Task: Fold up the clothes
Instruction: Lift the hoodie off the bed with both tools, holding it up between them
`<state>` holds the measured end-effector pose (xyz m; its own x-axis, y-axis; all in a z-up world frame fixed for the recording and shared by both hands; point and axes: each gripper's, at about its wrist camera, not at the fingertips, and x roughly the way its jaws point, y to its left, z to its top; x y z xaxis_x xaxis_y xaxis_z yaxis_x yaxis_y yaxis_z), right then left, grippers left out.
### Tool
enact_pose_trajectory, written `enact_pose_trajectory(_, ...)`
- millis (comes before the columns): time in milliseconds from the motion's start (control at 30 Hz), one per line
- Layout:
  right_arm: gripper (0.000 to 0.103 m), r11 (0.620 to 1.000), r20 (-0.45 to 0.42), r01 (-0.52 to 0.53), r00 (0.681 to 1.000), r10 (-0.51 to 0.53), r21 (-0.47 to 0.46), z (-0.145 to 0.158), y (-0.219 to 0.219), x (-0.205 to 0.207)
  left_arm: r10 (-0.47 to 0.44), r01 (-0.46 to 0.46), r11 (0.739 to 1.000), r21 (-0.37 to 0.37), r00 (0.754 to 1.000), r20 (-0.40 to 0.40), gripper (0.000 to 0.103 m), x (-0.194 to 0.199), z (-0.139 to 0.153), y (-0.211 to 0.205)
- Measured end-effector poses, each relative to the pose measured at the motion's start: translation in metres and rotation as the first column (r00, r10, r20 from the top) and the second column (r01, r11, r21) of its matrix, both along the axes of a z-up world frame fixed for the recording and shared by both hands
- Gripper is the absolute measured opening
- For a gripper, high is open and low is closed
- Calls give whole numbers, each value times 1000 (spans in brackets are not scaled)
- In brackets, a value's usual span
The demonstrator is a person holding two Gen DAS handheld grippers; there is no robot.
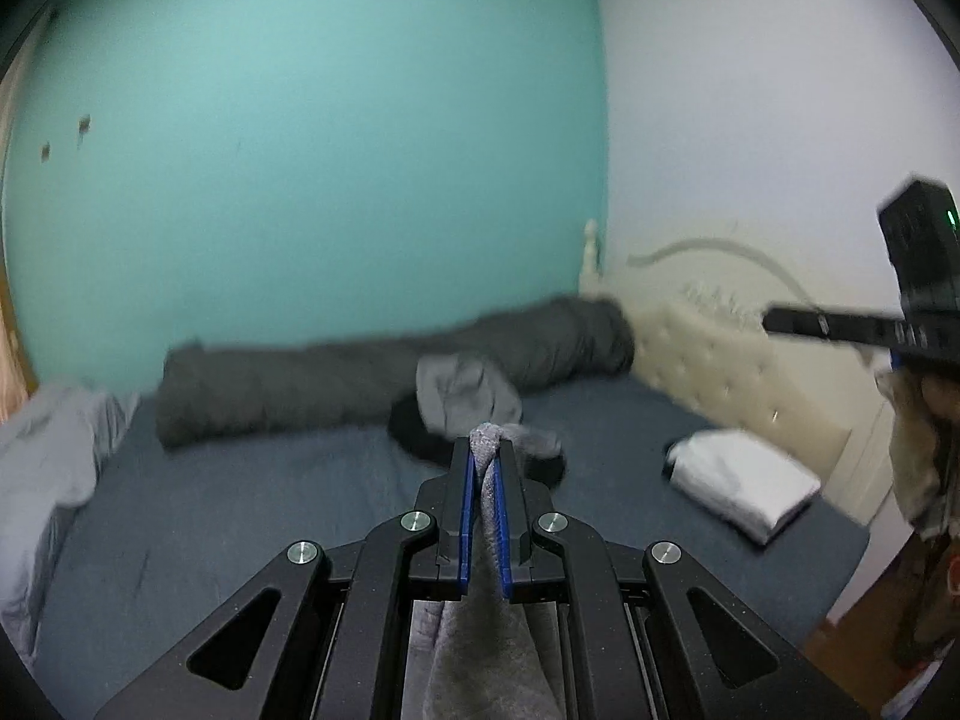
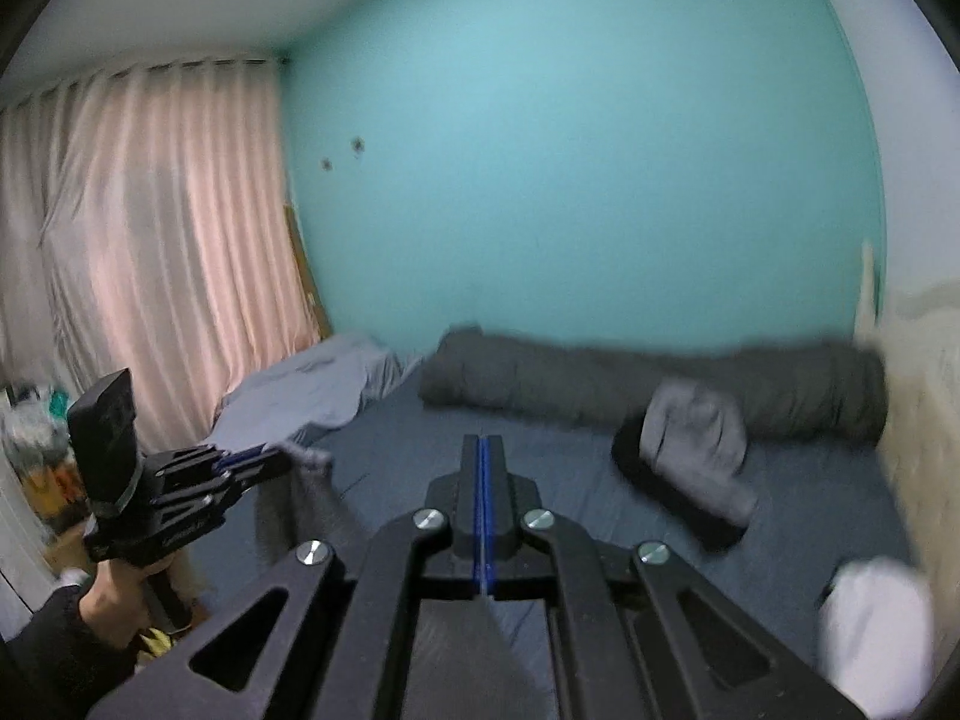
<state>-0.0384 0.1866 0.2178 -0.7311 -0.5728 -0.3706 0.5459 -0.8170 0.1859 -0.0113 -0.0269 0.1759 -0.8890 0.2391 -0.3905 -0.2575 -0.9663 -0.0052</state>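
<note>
Grey fleecy fabric [image 1: 489, 546] is pinched between the blue-lined fingers of the left gripper [image 1: 487, 468], a bunched tuft poking out past the tips and the rest hanging down below the tool, above the dark blue bedsheet [image 1: 252, 504]. From the right wrist view the same left gripper [image 2: 264, 462] shows side-on at the left, a bare hand [image 2: 114, 594] round its handle, the cloth [image 2: 300, 504] drooping from its tips over the near edge of the bed.

Over on the right gripper [image 2: 483, 468], the two blue pads are pressed flat together with no gap, and nothing can be seen between them.

Further back on the sheet, a light grey garment [image 2: 696, 438] lies crumpled on top of a black one [image 2: 666, 498]. Behind them a long rolled dark grey blanket [image 1: 384, 366] runs along the foot of the turquoise wall [image 1: 300, 120]. A folded white cloth [image 1: 741, 480] sits near the cream tufted headboard [image 1: 738, 372]. A pale grey rumpled sheet [image 2: 312, 390] is heaped at the far left corner, below the pink curtain [image 2: 156, 240].
</note>
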Motion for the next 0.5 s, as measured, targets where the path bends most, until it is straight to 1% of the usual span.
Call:
enact_pose_trajectory(100,0,1000,114,4,993,-2,-17,-60,-1,-20,11,-10,1000,-16,999,51,6,-21,-24,-2)
enact_pose_trajectory(200,0,999,200,4,980,3,-37,-112,-5,-39,16,-14,1000,-23,997,70,6,-29,-36,-5)
enact_pose_trajectory(267,0,999,250,3,968,10,-51,-143,-8,-52,15,-13,999,-30,997,71,6,-23,-47,-7)
enact_pose_trajectory(300,0,998,275,1,961,15,-58,-160,-10,-59,14,-12,1000,-28,997,70,6,-23,-46,-9)
enact_pose_trajectory(367,1,997,306,-10,951,33,-77,-181,-11,-63,8,-7,1000,-20,998,67,6,-22,-44,-13)
enact_pose_trajectory(467,1,992,327,-41,942,80,-122,-213,-22,-76,-4,5,1000,-2,998,62,6,-22,-43,-19)
enact_pose_trajectory(500,4,990,333,-49,939,91,-132,-222,-28,-80,-11,10,1000,4,998,60,6,-22,-43,-20)
